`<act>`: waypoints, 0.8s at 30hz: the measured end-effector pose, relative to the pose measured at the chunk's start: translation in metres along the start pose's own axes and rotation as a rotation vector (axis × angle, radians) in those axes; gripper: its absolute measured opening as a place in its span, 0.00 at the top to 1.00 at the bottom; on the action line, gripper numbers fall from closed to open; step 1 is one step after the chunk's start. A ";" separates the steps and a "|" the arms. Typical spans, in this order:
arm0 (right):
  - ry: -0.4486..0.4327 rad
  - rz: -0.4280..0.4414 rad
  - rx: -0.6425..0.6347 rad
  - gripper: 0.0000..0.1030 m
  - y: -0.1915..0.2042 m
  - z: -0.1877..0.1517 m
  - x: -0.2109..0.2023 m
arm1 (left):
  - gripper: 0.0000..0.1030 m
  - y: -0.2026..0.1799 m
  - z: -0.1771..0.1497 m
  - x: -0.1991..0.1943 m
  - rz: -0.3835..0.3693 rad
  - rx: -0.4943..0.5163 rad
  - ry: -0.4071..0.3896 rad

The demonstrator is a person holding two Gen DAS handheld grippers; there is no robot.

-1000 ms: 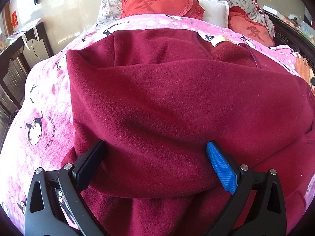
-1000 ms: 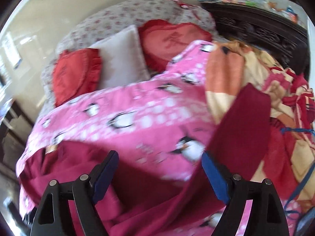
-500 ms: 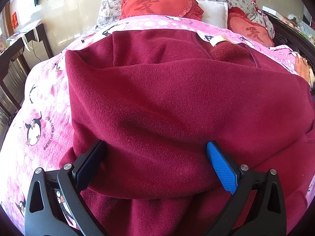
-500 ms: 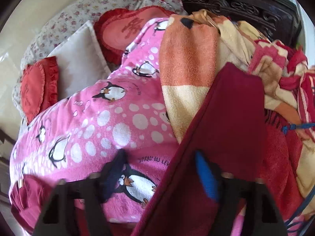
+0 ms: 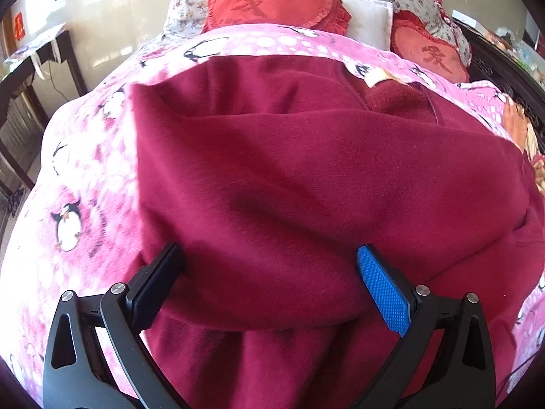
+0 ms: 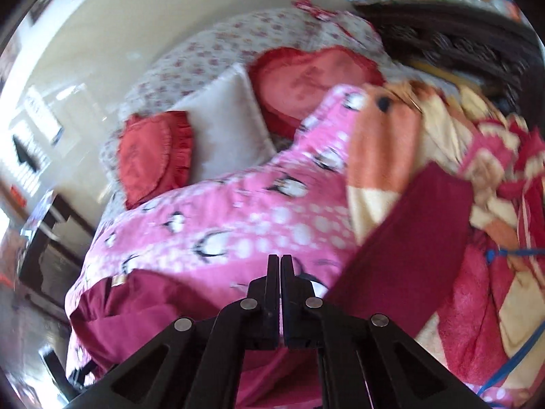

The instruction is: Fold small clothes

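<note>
Right gripper: jaws wide apart half a second ago, now pressed together beside the maroon sleeve; whether cloth is pinched between them I cannot tell. Left gripper unchanged, jaws wide, hovering over the maroon fleece garment spread on the pink penguin blanket of the bed. Judgement: if the sleeve is caught, folding it inward comes next.

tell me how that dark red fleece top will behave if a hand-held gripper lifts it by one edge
The dark red fleece top will probably droop: it already lies in soft folds on the pink penguin blanket. Its fuzzy surface should grip, not slip. It looks thick, so maybe heavy for a small garment.
</note>
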State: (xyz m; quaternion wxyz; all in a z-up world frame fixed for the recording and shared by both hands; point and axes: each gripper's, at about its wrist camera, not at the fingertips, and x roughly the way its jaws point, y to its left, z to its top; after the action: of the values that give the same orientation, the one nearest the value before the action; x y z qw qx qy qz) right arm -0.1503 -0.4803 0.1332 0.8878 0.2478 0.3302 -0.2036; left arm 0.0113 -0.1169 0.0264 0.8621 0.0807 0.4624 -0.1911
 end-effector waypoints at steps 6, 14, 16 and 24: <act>0.062 -0.203 0.141 0.27 -0.025 0.002 0.042 | 0.01 0.014 -0.007 -0.020 0.018 0.000 -0.028; 0.178 -0.225 0.259 0.83 -0.078 -0.020 0.080 | 0.01 0.032 -0.011 -0.019 0.023 -0.031 0.019; 0.156 -0.180 0.254 0.94 -0.080 -0.021 0.069 | 0.01 0.035 -0.011 -0.019 0.023 -0.043 0.018; -0.033 0.118 0.066 0.94 0.002 0.008 -0.019 | 0.01 0.071 0.003 -0.054 0.029 -0.115 -0.077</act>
State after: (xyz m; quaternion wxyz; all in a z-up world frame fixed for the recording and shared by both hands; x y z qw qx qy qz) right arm -0.1590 -0.4799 0.1524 0.8949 0.2926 0.2935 -0.1658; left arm 0.0149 -0.0393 0.0700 0.8851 0.0305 0.4378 -0.1549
